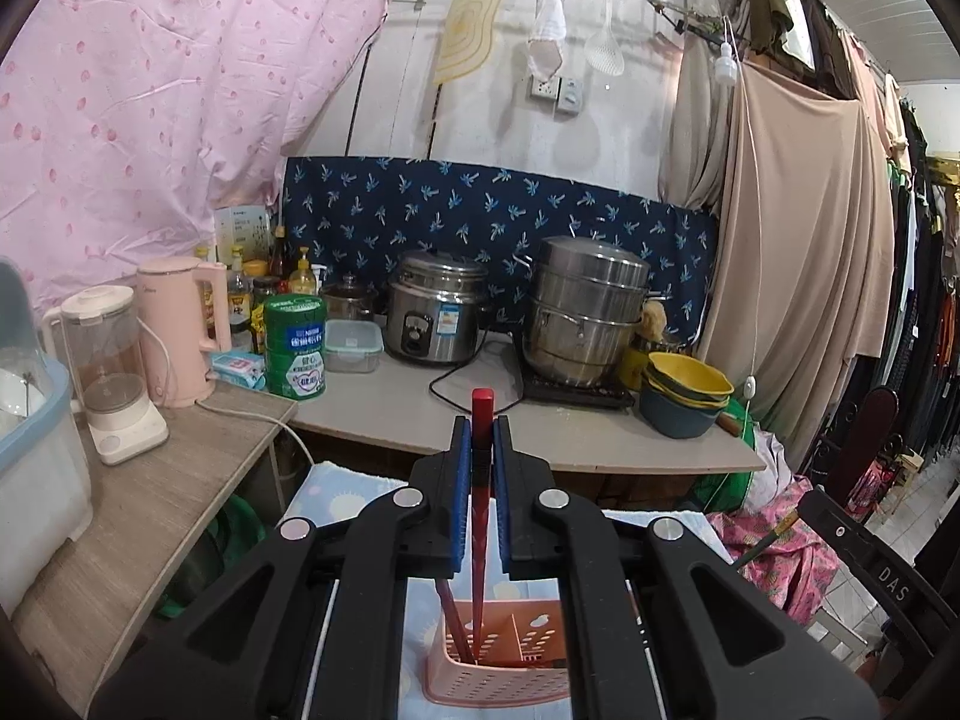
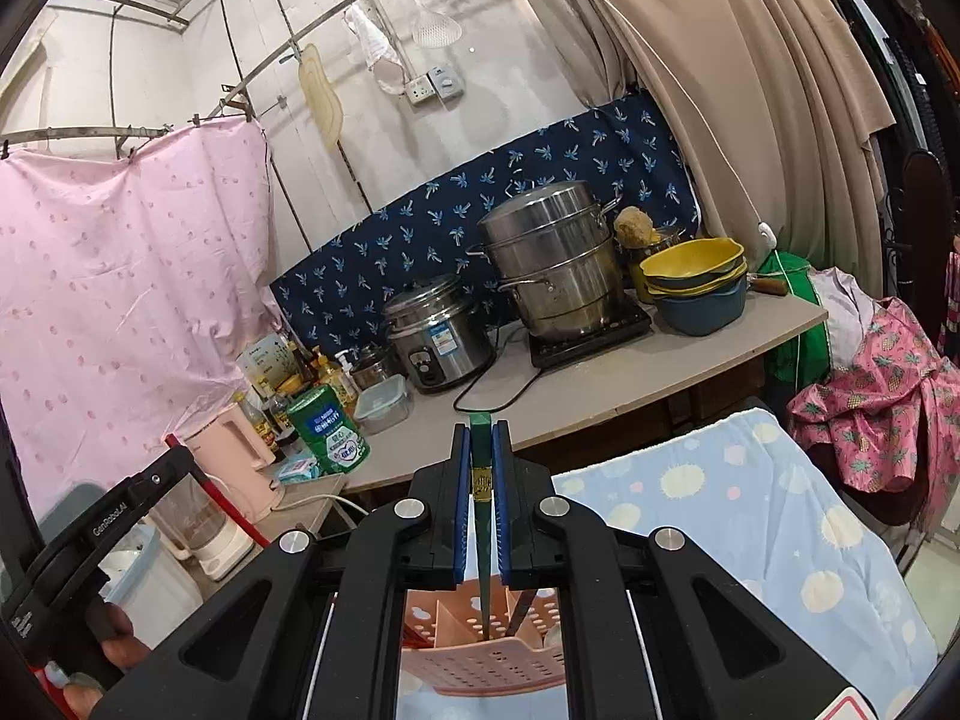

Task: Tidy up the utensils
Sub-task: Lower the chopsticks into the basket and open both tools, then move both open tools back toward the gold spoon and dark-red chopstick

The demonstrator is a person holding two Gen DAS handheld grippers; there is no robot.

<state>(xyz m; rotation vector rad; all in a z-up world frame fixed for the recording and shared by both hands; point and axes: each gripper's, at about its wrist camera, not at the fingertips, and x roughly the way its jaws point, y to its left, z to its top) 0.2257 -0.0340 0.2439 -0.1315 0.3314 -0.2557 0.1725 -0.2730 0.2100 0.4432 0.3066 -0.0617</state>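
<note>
Cluttered kitchen tabletop [image 1: 420, 414] behind, chopsticks poised over pink caddy [image 1: 498, 660].
Left gripper [image 1: 481, 450] clamps a red chopstick [image 1: 480, 516], right gripper [image 2: 481, 468] a green chopstick [image 2: 483, 540], tips lowered to sort by compartment.

1. Counter's back half is jammed: rice cooker [image 1: 437, 315], steamer pot [image 1: 585, 309], stacked bowls [image 1: 687, 393].
2. Bare counter strip [image 1: 396, 414] in front, crossed only by a black cord [image 1: 447, 387].
3. Left shelf [image 1: 162, 480]: blender [image 1: 114, 372] and kettle [image 1: 180, 330] crowd the back, front edge open.
4. Blue cloth [image 2: 750, 510] beside the pink basket [image 2: 486, 654] lies open.
</note>
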